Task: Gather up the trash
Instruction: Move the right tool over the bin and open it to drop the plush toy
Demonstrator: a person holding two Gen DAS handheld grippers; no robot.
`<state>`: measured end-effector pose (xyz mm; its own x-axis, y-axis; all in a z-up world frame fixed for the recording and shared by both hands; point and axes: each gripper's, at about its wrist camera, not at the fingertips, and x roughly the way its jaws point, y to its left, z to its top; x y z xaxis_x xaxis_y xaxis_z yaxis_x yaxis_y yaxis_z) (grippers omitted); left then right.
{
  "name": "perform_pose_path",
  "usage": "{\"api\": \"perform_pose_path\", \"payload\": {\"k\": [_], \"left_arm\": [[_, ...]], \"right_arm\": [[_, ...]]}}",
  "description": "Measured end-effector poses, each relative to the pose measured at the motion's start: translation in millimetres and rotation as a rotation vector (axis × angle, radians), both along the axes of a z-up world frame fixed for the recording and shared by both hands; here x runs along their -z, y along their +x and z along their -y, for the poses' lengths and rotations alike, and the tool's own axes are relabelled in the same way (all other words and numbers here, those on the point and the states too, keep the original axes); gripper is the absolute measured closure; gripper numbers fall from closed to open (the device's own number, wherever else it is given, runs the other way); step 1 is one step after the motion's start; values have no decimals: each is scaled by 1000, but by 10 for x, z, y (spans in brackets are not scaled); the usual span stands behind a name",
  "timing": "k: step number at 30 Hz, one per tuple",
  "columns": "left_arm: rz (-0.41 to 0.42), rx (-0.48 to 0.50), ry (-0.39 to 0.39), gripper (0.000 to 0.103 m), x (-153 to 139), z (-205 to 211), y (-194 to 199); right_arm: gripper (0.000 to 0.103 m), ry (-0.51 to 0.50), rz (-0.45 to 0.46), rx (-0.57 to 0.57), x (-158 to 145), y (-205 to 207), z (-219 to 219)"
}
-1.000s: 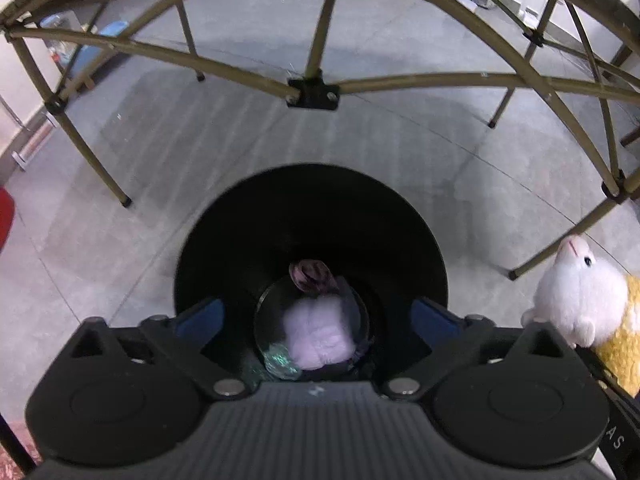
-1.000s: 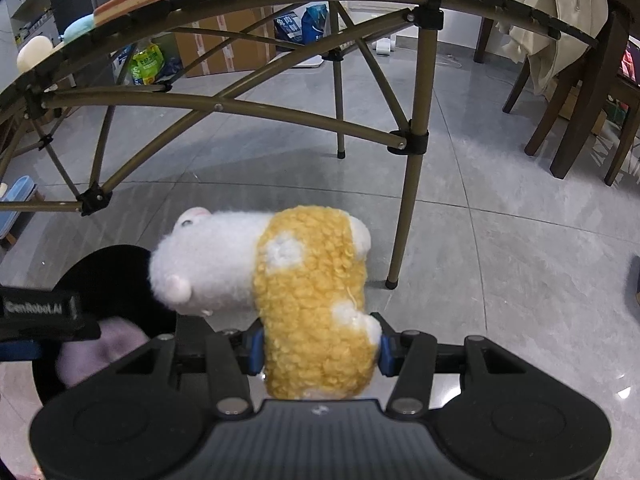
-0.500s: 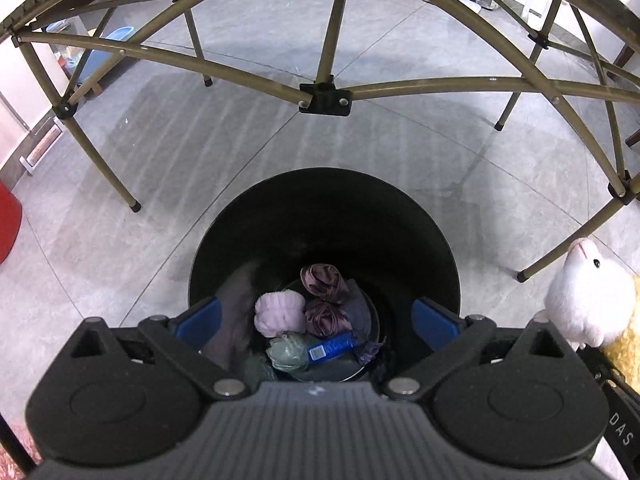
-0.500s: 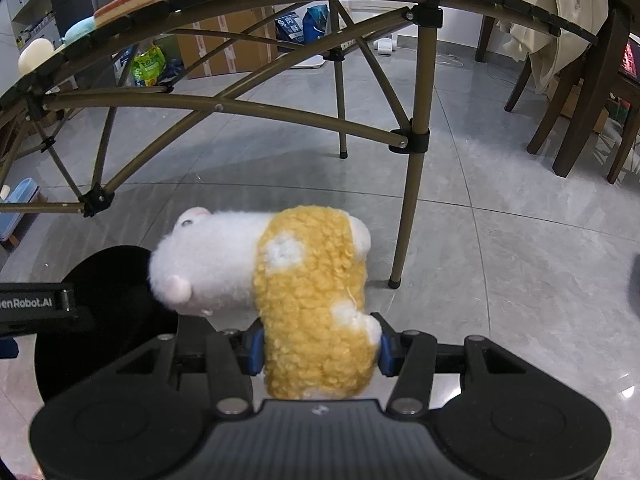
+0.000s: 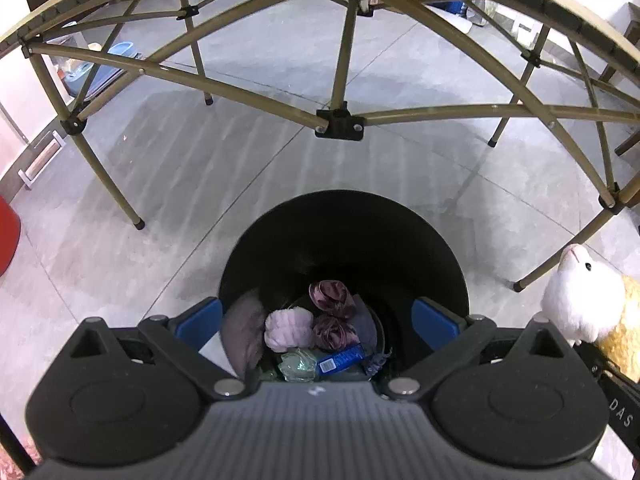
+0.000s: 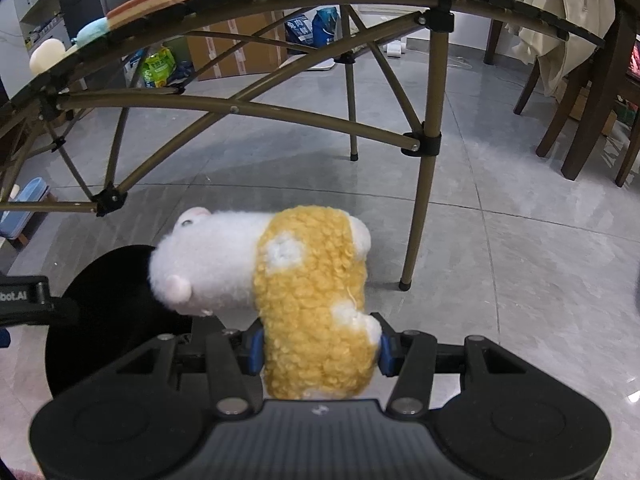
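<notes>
A black round bin (image 5: 400, 236) stands on the floor under my left gripper (image 5: 316, 320), which is open and empty above its mouth. In the bin lie a pale pink ball (image 5: 288, 328), purple crumpled pieces (image 5: 332, 300), a blue wrapper (image 5: 342, 358) and a clear plastic scrap (image 5: 298, 366). My right gripper (image 6: 320, 350) is shut on a white and yellow plush sheep (image 6: 304, 292), held just right of the bin (image 6: 112, 280). The sheep also shows in the left wrist view (image 5: 584, 300).
A folding table with olive metal legs (image 5: 340, 120) arches over the bin; one leg (image 6: 428, 184) stands close behind the sheep. Wooden chairs (image 6: 580, 92) stand at the right. Boxes and bags (image 6: 240, 52) lie beyond the table. A red object (image 5: 6, 236) is at the left.
The pale pink ball has dropped from between my left fingers into the bin. The left gripper has risen a little. The right gripper still holds the sheep in place.
</notes>
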<state>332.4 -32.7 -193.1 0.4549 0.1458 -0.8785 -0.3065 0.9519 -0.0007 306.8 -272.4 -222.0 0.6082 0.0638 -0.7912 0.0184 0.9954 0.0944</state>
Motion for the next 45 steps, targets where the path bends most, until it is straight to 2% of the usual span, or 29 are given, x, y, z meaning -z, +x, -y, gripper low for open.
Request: {"api": "perform_pose_path", "payload": {"k": [18, 32, 45], "left_arm": [[28, -19, 21, 0, -125, -546, -322], [24, -84, 39, 0, -106, -1014, -539], [33, -109, 58, 0, -130, -1274, -705]], "right_arm": [[53, 22, 9, -79, -92, -27, -265], [53, 28, -44, -220, -99, -29, -917], [53, 21, -121, -299, 67, 52, -1501]]}}
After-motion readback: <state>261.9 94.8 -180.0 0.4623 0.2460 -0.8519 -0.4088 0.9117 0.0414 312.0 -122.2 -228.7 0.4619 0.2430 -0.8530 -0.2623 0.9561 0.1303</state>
